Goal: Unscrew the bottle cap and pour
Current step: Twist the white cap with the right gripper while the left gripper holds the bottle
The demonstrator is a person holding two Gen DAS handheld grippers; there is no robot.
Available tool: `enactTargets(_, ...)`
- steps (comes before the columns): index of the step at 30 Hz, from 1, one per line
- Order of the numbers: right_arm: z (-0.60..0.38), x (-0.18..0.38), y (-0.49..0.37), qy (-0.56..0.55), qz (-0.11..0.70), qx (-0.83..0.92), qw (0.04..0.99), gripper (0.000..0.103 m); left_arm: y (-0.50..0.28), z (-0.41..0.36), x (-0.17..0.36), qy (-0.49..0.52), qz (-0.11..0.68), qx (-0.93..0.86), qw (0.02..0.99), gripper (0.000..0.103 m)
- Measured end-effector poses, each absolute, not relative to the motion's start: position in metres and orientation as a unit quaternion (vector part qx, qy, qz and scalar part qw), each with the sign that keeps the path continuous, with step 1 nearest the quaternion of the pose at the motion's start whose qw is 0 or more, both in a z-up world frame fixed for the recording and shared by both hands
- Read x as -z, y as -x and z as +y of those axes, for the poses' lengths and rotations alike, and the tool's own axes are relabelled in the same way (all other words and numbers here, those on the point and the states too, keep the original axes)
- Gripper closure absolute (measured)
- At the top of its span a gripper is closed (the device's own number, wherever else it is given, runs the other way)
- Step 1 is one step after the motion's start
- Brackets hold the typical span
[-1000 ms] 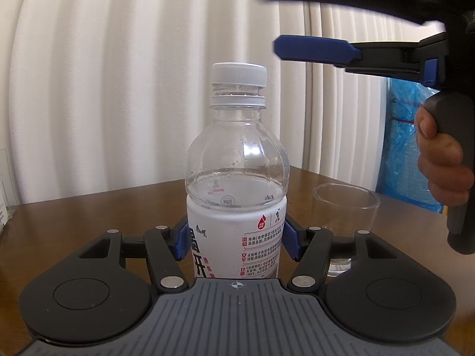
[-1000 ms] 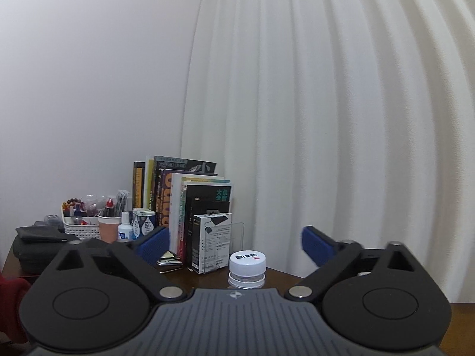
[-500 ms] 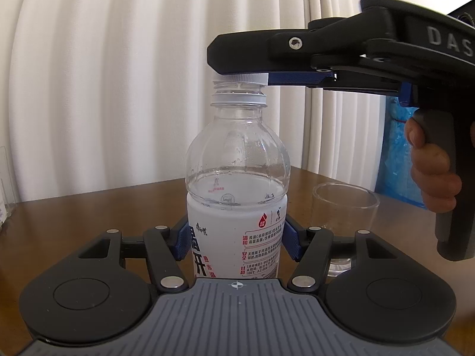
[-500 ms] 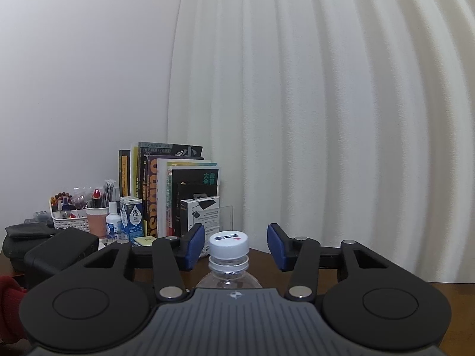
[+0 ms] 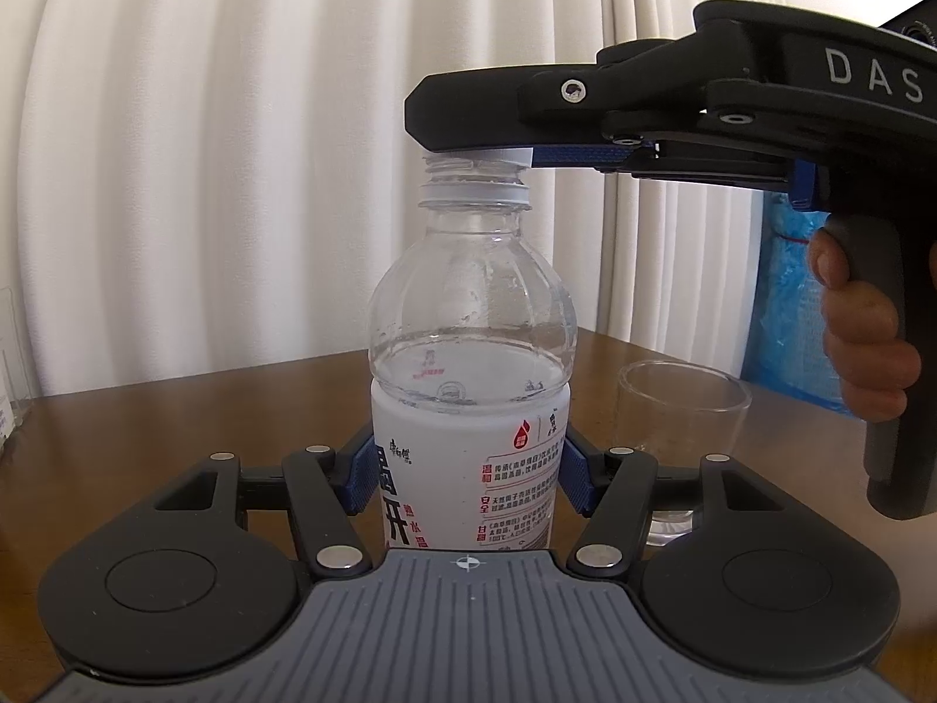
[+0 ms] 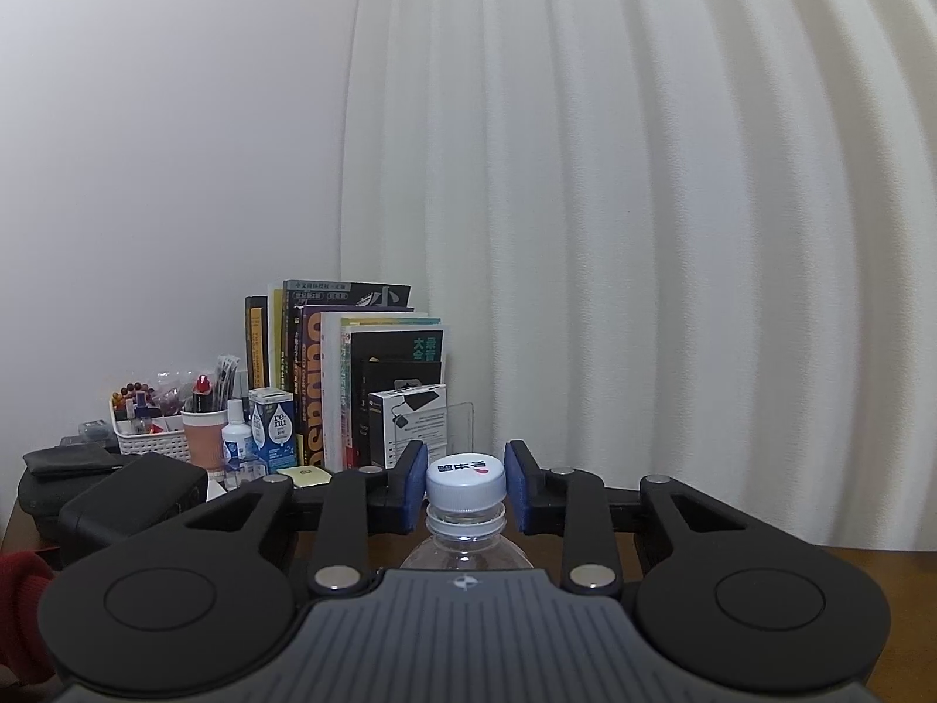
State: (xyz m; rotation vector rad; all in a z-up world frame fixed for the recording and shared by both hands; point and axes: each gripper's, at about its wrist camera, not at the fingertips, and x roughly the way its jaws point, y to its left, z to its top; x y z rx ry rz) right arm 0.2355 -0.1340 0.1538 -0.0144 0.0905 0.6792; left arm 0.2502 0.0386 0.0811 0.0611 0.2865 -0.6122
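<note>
left tongs (image 5: 468, 477): level, blue pads pressed on bottle (image 5: 468, 351) body | right tongs (image 6: 465, 483): level, jaws just closed on cap (image 6: 465, 483) | hand (image 5: 867, 345): wrapped round right handle

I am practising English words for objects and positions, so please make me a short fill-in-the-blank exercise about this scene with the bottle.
1. The right tool is closed on the bottle's white ____.
2. The left tool grips the bottle at its white ____.
3. The empty glass stands on the brown ____.
4. Behind the bottle hangs a white ____.

Missing words: cap; label; table; curtain
</note>
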Motion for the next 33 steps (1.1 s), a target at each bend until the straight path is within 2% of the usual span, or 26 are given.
enactTargets(19,-0.095,-0.152,-0.22,0.012,0.051,-0.195,0.979,0.071,-0.254,0.033,-0.078,-0.034,0.144,0.291,0.945,0.046)
enactTargets(33,-0.099,-0.15,-0.22,0.004,0.058,-0.214,0.975,0.068,-0.254,0.036,-0.078,-0.03,0.144,0.294,0.944,0.045)
